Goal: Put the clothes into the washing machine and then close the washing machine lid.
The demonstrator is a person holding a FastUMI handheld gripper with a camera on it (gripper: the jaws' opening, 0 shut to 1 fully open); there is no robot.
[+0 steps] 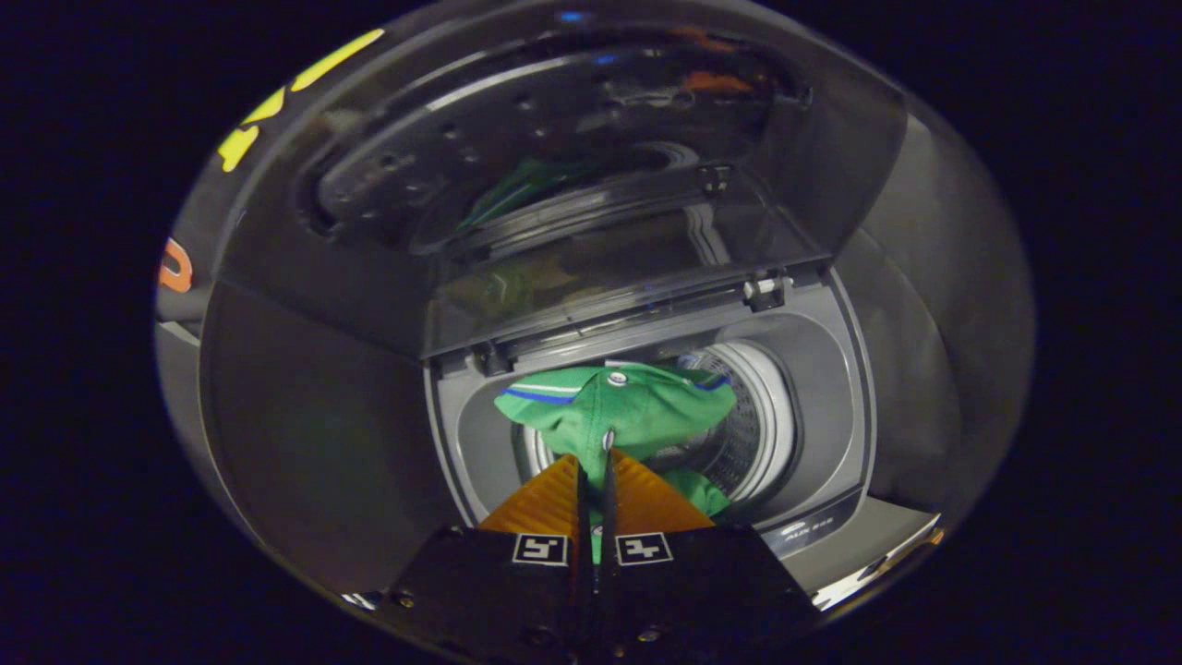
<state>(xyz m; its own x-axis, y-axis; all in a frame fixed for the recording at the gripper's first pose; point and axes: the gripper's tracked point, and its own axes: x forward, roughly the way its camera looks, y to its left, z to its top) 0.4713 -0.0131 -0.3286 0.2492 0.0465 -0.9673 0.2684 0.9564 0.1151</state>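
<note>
Green garment (614,411) pinched in closed claw (594,466) | over open washing machine (831,406) drum

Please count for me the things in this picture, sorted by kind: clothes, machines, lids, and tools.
Clothes: 1, a green garment pinched by the closed tool, hanging over the drum opening.
Machines: 1, the washing machine.
Lids: 1, the lid, raised open beyond the garment.
Tools: 1.
Total: 4
</note>
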